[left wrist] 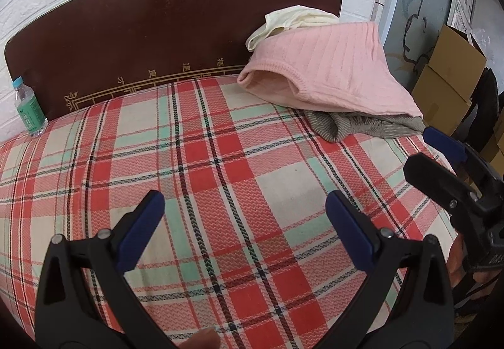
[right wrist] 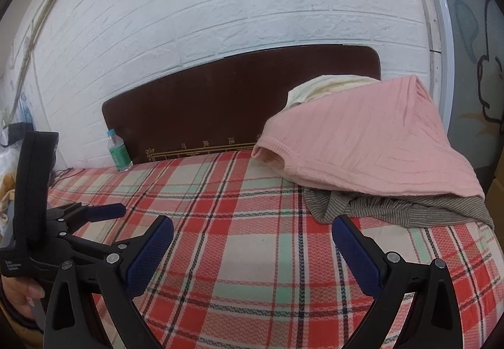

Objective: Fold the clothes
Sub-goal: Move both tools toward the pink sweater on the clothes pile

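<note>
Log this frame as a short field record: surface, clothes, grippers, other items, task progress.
surface: plaid bed
clothes: pink knit on top of a cream garment and a grey striped one, piled at the bed's far right
left gripper: open, empty
right gripper: open, empty
other: bottle by the headboard
progress: pile untouched
</note>
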The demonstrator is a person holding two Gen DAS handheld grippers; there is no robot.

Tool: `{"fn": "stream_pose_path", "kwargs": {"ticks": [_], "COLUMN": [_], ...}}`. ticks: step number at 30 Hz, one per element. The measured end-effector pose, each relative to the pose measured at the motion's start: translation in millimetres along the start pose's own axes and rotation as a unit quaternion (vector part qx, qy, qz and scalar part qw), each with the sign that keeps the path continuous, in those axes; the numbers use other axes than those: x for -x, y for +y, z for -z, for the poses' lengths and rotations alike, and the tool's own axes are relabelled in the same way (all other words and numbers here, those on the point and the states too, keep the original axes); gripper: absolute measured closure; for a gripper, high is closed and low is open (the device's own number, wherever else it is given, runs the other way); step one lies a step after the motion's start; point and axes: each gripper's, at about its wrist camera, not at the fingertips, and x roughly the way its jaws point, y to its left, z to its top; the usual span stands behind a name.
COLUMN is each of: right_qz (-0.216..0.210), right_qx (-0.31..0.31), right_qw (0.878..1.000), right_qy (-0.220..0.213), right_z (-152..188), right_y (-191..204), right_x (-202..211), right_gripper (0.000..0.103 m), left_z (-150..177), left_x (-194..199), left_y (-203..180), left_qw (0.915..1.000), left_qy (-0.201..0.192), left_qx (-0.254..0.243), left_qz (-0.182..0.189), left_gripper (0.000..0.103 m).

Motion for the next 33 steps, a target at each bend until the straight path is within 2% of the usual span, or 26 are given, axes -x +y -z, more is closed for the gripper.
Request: {"fn": "stream_pose_path", "kwargs": {"ticks": [21,30,33], "right_qz": [0.003,0.028,0.055], "right_qx": [0.005,0.019,0.05], "right_qw": [1.0,0.999,0.997], "right_qy": [0.007,0.019,0.026], "right_z": [-6,-9,-16], "right_y": [-4,-13,-18], "right_x": [-10,-36,-58], "right_gripper": [0.001,0.001,0.001], "left_z": [-5,-6,-7], "left_x": [-8,-21,-28], "left_y": [-5,1,4], "left_qw": [1.0,0.9999,0.9998], "left_qy": [0.0,0.011,0.016], "left_qx": [-0.005,0.001,0.003], "left_qz": [-0.001,-0.008,-0.014], "left_gripper": [0.001,0.001,0.001]}}
